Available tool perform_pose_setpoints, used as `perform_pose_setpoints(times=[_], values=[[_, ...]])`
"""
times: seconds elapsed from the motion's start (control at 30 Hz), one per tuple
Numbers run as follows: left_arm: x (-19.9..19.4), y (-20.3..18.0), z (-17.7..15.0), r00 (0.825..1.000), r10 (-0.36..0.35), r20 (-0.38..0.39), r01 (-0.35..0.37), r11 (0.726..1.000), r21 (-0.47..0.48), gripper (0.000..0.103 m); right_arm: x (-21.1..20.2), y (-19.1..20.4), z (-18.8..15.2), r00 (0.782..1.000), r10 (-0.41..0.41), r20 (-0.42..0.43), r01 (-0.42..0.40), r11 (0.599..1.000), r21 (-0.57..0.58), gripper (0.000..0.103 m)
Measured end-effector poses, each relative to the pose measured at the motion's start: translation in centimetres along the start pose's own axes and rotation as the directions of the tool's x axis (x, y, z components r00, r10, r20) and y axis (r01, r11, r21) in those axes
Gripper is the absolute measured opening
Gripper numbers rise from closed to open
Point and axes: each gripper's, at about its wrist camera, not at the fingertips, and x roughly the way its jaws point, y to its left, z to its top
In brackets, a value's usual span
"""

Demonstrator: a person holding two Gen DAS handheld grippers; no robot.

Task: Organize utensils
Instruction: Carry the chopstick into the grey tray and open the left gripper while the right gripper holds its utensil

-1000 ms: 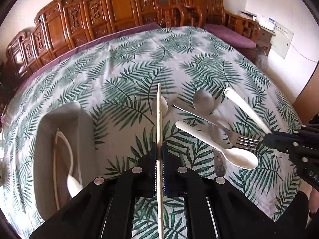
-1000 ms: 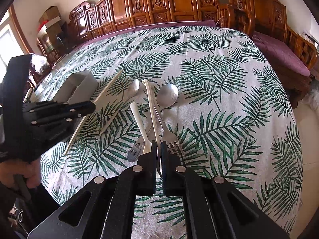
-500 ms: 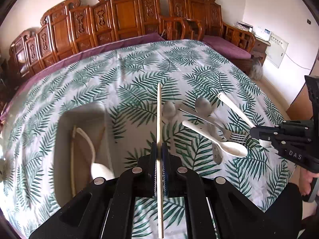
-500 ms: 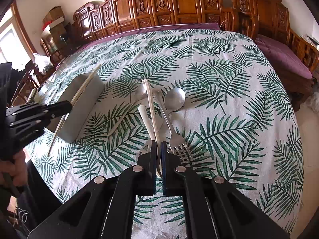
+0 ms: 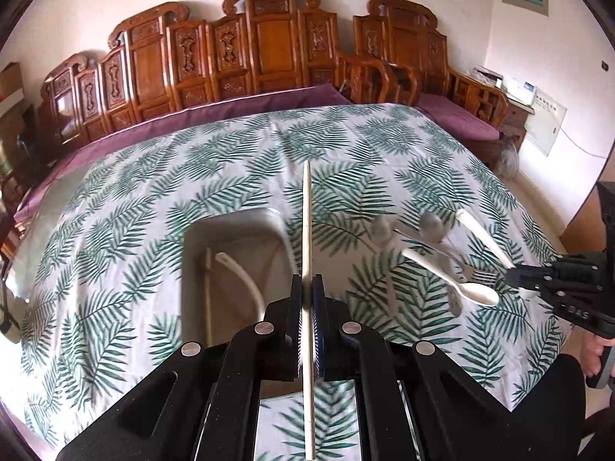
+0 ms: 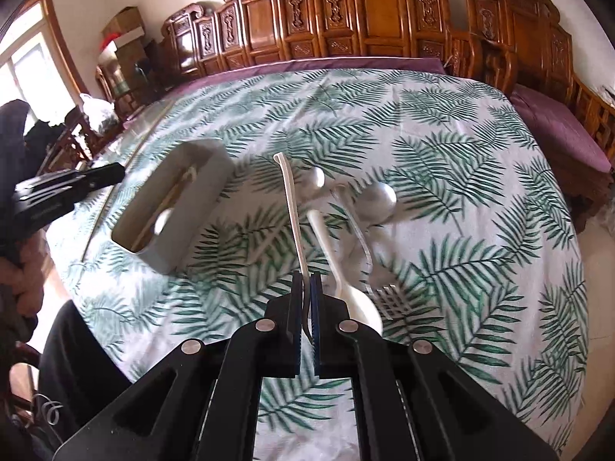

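Observation:
My left gripper [image 5: 306, 288] is shut on a pale chopstick [image 5: 306, 223] and holds it in the air by the right edge of the grey utensil box [image 5: 192, 269]. The box holds a white spoon [image 5: 240, 272] and a chopstick [image 5: 208, 288]. My right gripper [image 6: 306, 288] is shut on a white-handled utensil [image 6: 290, 207], lifted above the table. A white plastic spoon [image 6: 338, 265], a metal fork [image 6: 369, 265] and two metal spoons [image 6: 378, 199] lie on the leaf-print tablecloth [image 6: 461, 192]. The box also shows in the right wrist view [image 6: 180, 223].
Carved wooden chairs [image 5: 269, 50] with purple cushions ring the far side of the table. The right gripper shows at the right of the left wrist view [image 5: 557, 280]. The left gripper shows at the left of the right wrist view [image 6: 65, 188].
My left gripper has risen and moved left with the chopstick, over toward the box. My right gripper has lifted the white-handled utensil off the pile.

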Motion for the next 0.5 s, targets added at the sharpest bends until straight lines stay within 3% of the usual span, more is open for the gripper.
perform_pose_setpoints(times=[0.5], values=[[2.4, 6.3, -0.6, 0.999, 0.02, -0.037, -0.023, 0.997, -0.075, 0.005, 0.2, 5.4, 2.4, 1.0, 0.021, -0.009, -0.021, 0.999, -0.046, 0.005]])
